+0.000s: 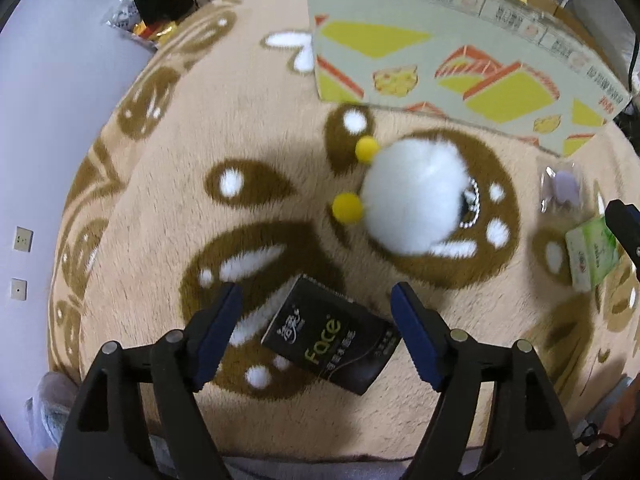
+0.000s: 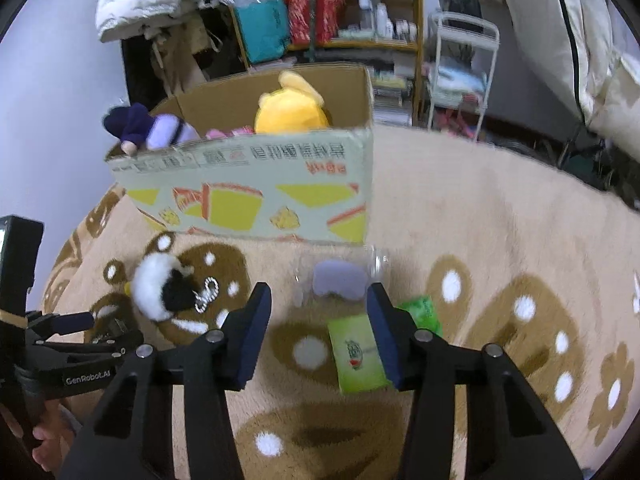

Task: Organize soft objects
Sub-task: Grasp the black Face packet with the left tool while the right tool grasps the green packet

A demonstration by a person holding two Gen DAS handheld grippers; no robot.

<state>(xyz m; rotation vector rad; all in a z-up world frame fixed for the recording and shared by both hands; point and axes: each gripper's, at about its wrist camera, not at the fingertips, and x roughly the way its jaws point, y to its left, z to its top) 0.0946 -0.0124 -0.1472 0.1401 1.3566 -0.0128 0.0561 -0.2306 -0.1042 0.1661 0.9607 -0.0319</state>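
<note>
cardboard is your landmark: the box (image 2: 248, 196) at the far side of the beige rug (image 2: 500, 208) already holds a yellow plush (image 2: 290, 108), a purple doll (image 2: 150, 128) slumped over its near rim and something pink between them, so part of the sorting looks done. what's left lies on the rug on your side of the box: a white fluffy toy (image 1: 412, 196) with yellow pompoms near the box's front wall, a black tissue pack (image 1: 332, 348) further toward you, a clear pouch (image 2: 340, 280) with a lilac item just in front of the box's right corner, and a green tissue pack (image 2: 358, 354) nearer you than the pouch. your left gripper (image 1: 316, 332) has its jaws apart and holds nothing, straddling the black pack from above. your right gripper (image 2: 318, 332) is likewise spread wide and unloaded, its right finger overlapping the green pack in view. i'd judge four pieces remain, roughly half the job.
</note>
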